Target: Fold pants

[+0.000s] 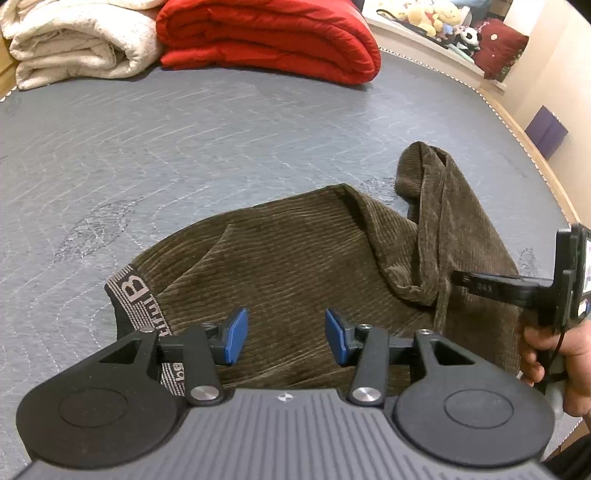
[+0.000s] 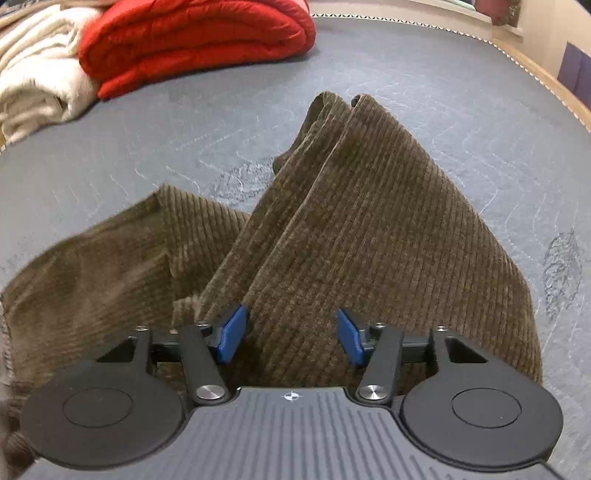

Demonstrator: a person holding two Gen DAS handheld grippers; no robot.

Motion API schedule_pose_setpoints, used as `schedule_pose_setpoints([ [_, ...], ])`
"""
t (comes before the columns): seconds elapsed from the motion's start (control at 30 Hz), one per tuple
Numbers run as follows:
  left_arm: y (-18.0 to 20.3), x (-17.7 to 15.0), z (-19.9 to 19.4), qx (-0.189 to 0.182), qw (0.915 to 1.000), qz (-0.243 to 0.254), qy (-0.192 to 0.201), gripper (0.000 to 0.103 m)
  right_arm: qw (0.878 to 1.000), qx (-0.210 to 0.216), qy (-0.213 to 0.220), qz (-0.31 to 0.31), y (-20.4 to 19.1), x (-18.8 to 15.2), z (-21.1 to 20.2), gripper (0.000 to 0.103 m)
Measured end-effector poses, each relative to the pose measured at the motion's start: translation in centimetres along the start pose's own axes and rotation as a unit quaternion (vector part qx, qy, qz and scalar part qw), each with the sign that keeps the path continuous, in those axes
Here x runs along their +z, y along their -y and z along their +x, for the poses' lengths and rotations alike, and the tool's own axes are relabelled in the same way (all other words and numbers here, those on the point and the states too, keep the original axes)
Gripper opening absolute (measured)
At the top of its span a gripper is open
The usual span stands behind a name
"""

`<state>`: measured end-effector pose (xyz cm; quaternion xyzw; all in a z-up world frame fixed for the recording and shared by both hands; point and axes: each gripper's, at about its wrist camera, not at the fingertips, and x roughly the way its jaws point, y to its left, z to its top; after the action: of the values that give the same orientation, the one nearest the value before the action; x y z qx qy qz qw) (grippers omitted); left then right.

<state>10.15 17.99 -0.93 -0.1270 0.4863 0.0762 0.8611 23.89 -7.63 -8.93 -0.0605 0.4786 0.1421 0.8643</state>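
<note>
On the grey quilted bed [image 1: 184,129] the brown pants [image 1: 295,258] are lying, partly folded, with one leg bunched up and lying over the rest. Their grey waistband [image 1: 136,295] with white letters is peeking out at the left, half hidden by the left hand-held gripper [image 1: 282,336]. That gripper's blue pads are standing apart just over the cloth, pinching nothing. The right hand-held gripper [image 2: 291,332] is also spread; cloth is sitting between its pads, and I cannot tell if they are pressing it. In the left view, a hand [image 1: 554,358] is holding that gripper at the edge, cut off. At the far end of the bed a red blanket [image 1: 266,37] and a white blanket [image 1: 74,40] are sitting folded side by side. Soft toys [image 1: 436,18] are sitting on a shelf, small and hard to make out.
</note>
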Motion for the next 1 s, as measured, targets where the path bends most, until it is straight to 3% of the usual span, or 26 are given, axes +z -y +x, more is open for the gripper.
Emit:
schedule_pose_setpoints([
  [0.03, 0.0, 0.0, 0.0, 0.001, 1.0, 0.0, 0.0, 0.051, 1.0, -0.006, -0.004, -0.007, 0.1, -0.1, 0.1, 0.006],
  [0.07, 0.0, 0.0, -0.1, 0.002, 1.0, -0.001, 0.0, 0.051, 1.0, -0.008, -0.006, -0.011, 0.3, -0.2, 0.0, 0.0],
  [0.33, 0.4, -0.5, -0.4, 0.008, 0.9999, 0.008, 0.001, 0.051, 0.999, 0.008, -0.003, -0.043, 3.5, -1.5, -3.2, 0.0],
  [0.53, 1.1, -1.0, -1.2, 0.002, 0.9999, 0.014, 0.007, 0.053, 0.999, 0.026, -0.005, -0.031, 7.3, -3.7, -5.4, 0.0],
  [0.63, 1.5, -1.2, -1.3, 0.001, 0.9998, 0.019, 0.007, 0.054, 0.999, 0.036, 0.011, -0.023, 7.4, -3.9, -6.1, 0.003],
  [0.7, 1.4, -1.3, -1.3, 0.002, 0.9998, 0.017, 0.005, 0.054, 0.998, 0.051, 0.022, -0.022, 6.6, -3.6, -6.4, 0.017],
  [0.77, 1.2, -1.2, -1.2, 0.003, 0.9999, 0.015, 0.004, 0.054, 0.997, 0.063, 0.032, -0.018, 5.6, -3.3, -6.3, 0.038],
  [1.0, 0.4, -0.5, -0.5, 0.008, 0.9999, 0.009, 0.0, 0.055, 0.996, 0.079, 0.029, -0.018, 1.8, -1.4, -3.6, 0.045],
])
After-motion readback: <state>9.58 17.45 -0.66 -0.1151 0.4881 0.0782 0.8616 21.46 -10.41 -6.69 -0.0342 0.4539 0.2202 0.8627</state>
